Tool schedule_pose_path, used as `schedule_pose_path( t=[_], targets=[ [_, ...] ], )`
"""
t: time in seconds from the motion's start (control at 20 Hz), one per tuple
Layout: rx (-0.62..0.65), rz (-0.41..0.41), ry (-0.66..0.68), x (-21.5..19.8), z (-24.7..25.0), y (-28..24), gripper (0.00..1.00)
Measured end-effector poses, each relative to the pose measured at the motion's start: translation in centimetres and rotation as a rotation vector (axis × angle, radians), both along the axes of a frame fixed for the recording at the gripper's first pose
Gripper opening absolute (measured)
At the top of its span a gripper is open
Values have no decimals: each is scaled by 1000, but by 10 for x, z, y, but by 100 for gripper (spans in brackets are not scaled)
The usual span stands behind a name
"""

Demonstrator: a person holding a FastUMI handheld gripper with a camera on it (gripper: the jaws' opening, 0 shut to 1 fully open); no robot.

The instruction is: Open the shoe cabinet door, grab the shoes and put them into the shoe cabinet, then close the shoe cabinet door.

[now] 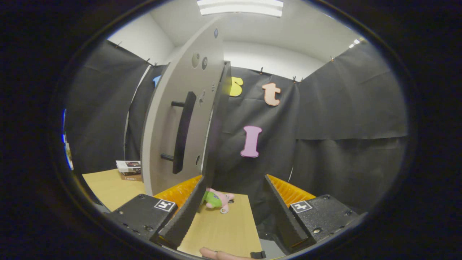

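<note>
- Spreading wide, the gripper (234, 202) held nothing, fingers apart.
- Cabinet door (180, 119) stood edge-on, hiding the interior.
- Plush toy (216, 199) lay partly behind the left finger (186, 213).

Your shoe cabinet door (169, 119) is a pale grey panel, standing upright and swung open, seen nearly edge-on, so you're looking along its outer face. It sits on the left, just beyond your left finger. A long dark bar handle (183, 131) runs vertically down that face on two short standoffs, nearer the panel's right edge. A few small round marks and fittings dot the upper part. The door's dark edge (218, 122) faces right, its foot meeting the wooden tabletop. You can't tell the cabinet's interior from here.
</note>
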State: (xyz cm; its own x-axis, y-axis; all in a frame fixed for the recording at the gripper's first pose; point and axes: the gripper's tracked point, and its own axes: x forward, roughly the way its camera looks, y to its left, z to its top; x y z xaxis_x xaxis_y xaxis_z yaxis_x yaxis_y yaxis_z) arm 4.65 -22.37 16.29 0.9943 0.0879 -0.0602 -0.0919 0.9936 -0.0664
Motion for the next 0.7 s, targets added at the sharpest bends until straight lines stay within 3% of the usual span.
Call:
schedule_pose_path(
  t=[0.3, 0.35, 0.7],
  targets=[
    [51, 42, 23, 43, 8, 34, 100],
    [55, 29, 9, 50, 11, 33, 96],
    [78, 27, 17, 45, 17, 38, 94]
  ],
)
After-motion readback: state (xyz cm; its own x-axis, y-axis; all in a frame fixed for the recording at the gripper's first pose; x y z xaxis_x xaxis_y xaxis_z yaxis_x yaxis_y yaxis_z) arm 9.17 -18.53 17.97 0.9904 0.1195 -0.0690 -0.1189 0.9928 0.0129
